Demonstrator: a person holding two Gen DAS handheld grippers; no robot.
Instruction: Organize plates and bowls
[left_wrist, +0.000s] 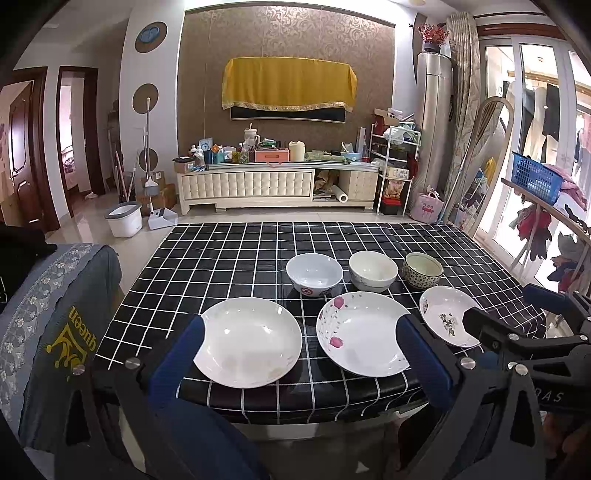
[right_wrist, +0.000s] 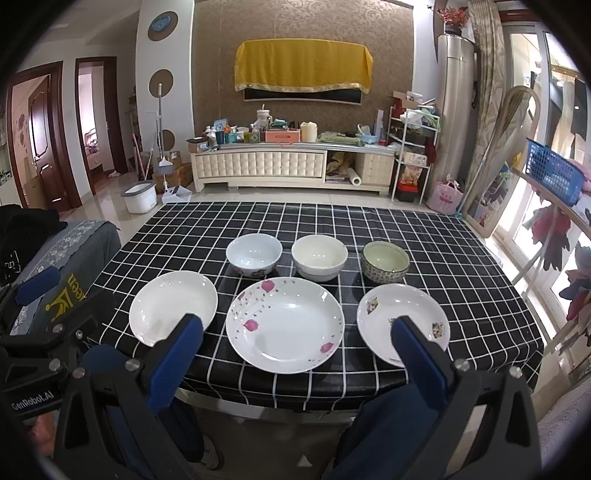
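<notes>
Three plates line the near edge of the black checked table (left_wrist: 221, 251): a plain white plate (left_wrist: 248, 341) (right_wrist: 173, 306) on the left, a pink-flowered plate (left_wrist: 364, 332) (right_wrist: 285, 323) in the middle, a small picture plate (left_wrist: 445, 314) (right_wrist: 402, 321) on the right. Behind them stand a white bowl (left_wrist: 314, 274) (right_wrist: 254, 254), a cream bowl (left_wrist: 373, 270) (right_wrist: 319, 256) and a green patterned bowl (left_wrist: 422, 269) (right_wrist: 385, 262). My left gripper (left_wrist: 301, 325) hangs open over the near edge, holding nothing. My right gripper (right_wrist: 297, 325) is open too, also empty.
A chair with a grey cover (left_wrist: 55, 314) stands left of the table. Beyond the table's far edge are a TV cabinet (left_wrist: 251, 181), a white bucket (left_wrist: 123, 219) and a shelf rack (left_wrist: 395, 166). A drying rack with a blue basket (left_wrist: 535, 177) is at the right.
</notes>
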